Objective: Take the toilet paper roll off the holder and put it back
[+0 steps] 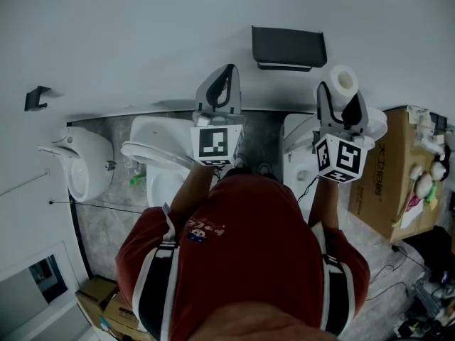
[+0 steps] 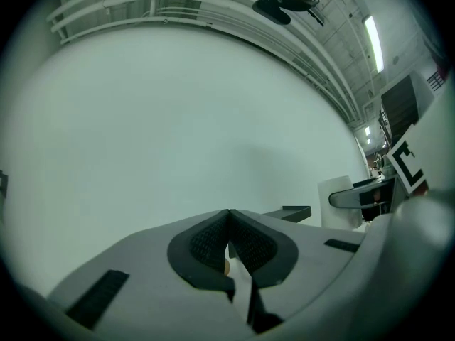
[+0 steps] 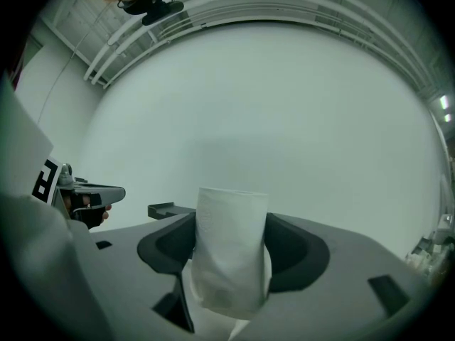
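A white toilet paper roll (image 1: 343, 79) stands upright between the jaws of my right gripper (image 1: 342, 94), which is shut on it. In the right gripper view the roll (image 3: 231, 251) fills the gap, and both pads (image 3: 288, 251) press its sides. The dark holder (image 1: 288, 48) hangs on the white wall, above and to the left of the roll, with no roll on it. It shows small in the right gripper view as the holder (image 3: 167, 210). My left gripper (image 1: 226, 77) is raised toward the wall left of the holder. Its jaws are shut (image 2: 229, 215) on nothing.
Below the grippers stand a white toilet (image 1: 153, 151) and a second white fixture (image 1: 298, 148). A urinal (image 1: 82, 162) is at the left, a cardboard box (image 1: 394, 176) with small items at the right. More boxes (image 1: 106, 304) lie on the floor at the lower left.
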`<state>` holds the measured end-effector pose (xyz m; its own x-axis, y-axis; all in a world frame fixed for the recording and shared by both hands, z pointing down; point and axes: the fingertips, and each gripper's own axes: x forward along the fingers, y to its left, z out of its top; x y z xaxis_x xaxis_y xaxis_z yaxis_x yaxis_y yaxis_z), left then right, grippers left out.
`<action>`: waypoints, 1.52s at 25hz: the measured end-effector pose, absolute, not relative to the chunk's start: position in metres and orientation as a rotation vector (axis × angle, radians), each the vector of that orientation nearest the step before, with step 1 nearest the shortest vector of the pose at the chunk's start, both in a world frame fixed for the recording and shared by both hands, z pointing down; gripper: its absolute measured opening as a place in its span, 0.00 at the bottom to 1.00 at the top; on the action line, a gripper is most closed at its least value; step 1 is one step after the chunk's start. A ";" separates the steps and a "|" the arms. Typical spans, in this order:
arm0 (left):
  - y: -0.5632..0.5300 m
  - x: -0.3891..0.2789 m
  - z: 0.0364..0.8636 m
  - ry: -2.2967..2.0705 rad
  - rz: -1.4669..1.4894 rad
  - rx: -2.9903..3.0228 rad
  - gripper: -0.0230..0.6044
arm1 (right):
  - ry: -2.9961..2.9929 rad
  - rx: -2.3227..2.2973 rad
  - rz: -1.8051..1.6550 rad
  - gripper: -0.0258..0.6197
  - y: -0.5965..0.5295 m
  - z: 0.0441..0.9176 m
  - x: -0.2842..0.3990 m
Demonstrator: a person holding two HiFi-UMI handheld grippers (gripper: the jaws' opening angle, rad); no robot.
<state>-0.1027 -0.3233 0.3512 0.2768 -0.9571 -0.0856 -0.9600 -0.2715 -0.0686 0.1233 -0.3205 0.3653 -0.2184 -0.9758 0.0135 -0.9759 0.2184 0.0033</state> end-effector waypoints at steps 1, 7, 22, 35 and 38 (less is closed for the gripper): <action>-0.323 -0.104 0.351 1.826 0.043 -2.421 0.07 | -2.441 1.959 0.009 0.52 -0.320 0.365 0.123; -0.323 -0.103 0.351 1.828 0.047 -2.423 0.07 | -2.432 1.965 0.004 0.52 -0.321 0.364 0.127; -0.324 -0.121 0.354 1.870 0.054 -2.400 0.07 | -2.488 1.985 -0.153 0.51 -0.343 0.314 0.111; -0.330 -0.138 0.352 1.891 0.077 -2.387 0.07 | -2.584 1.962 -0.266 0.51 -0.370 0.271 0.075; -0.332 -0.151 0.353 1.914 0.071 -2.372 0.07 | -2.615 1.925 -0.263 0.51 -0.379 0.272 0.055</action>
